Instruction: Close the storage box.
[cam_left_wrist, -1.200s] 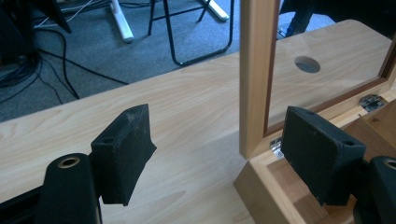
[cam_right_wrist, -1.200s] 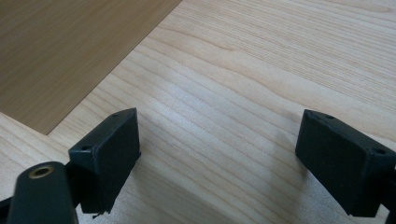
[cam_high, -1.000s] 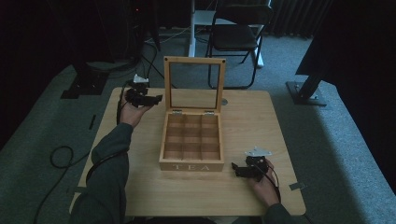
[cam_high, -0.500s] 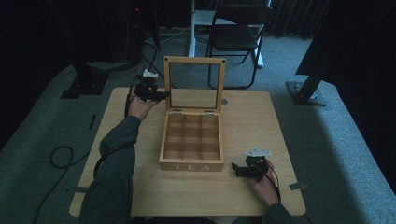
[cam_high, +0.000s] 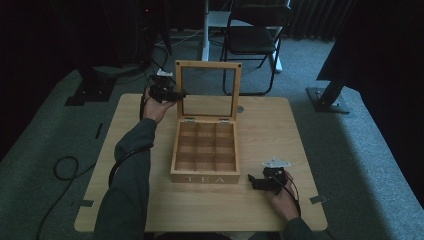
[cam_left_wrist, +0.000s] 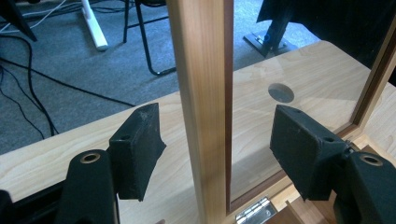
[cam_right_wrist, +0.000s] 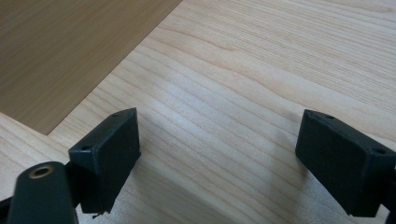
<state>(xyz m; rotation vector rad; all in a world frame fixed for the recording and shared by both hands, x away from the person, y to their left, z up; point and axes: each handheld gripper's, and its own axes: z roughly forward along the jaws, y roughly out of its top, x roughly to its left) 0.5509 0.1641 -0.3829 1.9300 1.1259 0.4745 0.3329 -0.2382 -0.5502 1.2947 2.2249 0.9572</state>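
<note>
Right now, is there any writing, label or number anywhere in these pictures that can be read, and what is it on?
"TEA": on the front wall of the wooden box, in the high view.
No other word, number or sign is legible on the table, the box's lid, or the black fingers in the gripper views.

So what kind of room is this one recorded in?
Probably a studio or lab, not a home: grey carpet, a folding chair, dark stands, and cables around one wooden table.
</note>
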